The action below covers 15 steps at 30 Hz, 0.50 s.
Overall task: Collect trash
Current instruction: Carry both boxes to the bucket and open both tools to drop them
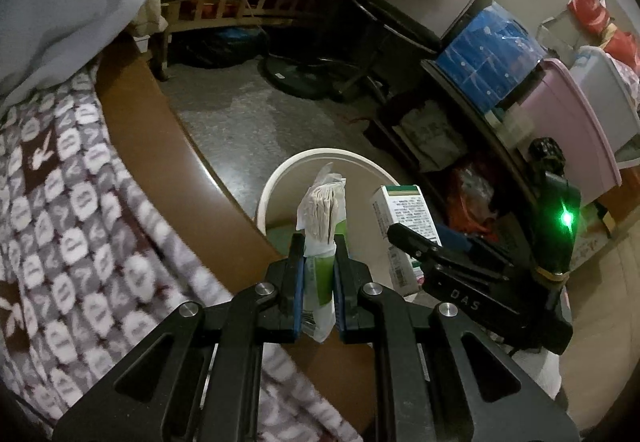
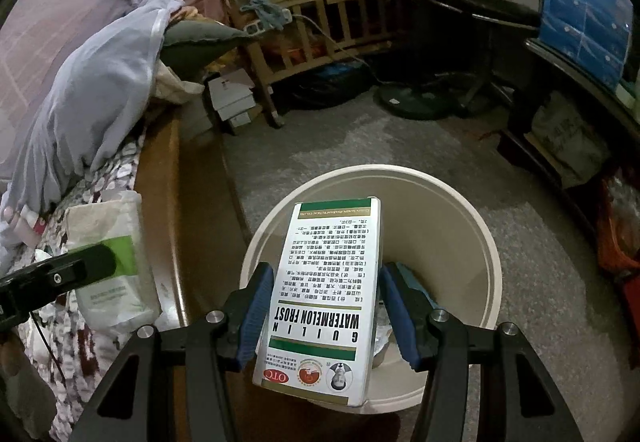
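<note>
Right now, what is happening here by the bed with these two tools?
A person is collecting trash with a gripper in each hand. The left gripper is shut on a flattened tissue pack; the right gripper grips a white medicine box by its sides. Both hang over a cream bin on the floor beside the bed. Neither item is dropped yet. Some trash already lies in the bin.
</note>
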Available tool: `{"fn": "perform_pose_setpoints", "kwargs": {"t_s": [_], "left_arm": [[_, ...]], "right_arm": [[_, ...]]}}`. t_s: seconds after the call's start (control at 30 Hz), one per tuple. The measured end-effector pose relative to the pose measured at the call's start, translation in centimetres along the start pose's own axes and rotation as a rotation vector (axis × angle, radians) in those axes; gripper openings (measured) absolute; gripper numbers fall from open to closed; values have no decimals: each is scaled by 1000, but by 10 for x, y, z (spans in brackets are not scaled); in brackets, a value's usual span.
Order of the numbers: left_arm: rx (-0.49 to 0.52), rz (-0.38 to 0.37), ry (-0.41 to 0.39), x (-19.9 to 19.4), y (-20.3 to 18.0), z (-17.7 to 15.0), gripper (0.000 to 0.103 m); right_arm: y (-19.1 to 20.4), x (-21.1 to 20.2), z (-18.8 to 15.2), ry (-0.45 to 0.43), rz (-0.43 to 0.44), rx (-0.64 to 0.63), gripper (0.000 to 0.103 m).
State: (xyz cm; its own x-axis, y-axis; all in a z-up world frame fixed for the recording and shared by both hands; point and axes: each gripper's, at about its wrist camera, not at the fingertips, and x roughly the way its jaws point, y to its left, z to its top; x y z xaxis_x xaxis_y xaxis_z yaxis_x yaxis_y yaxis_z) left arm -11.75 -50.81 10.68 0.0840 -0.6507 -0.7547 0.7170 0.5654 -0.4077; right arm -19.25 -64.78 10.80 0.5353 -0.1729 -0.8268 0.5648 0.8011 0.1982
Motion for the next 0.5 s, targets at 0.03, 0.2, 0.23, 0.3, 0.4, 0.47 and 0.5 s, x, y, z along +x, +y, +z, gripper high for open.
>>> {"fn": "perform_pose_setpoints", "kwargs": {"t_s": [0.03,0.2,0.23,0.3,0.4,0.47,0.5], "left_arm": [[2,-5,-2,1,-1,0,10],[-4,-59,-31,2,-6,-1,12],[-5,-71,-36,1,-5,-3,19],[-7,-84,-43,2,-7,-3,49],[-25,-90,-61,-5,-2,-6,60],[-36,-74,-60,-11,4,-8,60],[-39,-65,-59,-13,6,-9,60]], "right_arm": [[-1,1,1,-1,-3,1,53],[-6,1,3,-9,-11,20,53],[-6,0,3,-12,-14,22,54],[-7,-1,4,-23,-26,26,56],[-9,-4,4,-41,-41,41,71],[-9,-5,3,-40,-23,49,71],[-7,-5,3,-36,-23,45,71]]}}
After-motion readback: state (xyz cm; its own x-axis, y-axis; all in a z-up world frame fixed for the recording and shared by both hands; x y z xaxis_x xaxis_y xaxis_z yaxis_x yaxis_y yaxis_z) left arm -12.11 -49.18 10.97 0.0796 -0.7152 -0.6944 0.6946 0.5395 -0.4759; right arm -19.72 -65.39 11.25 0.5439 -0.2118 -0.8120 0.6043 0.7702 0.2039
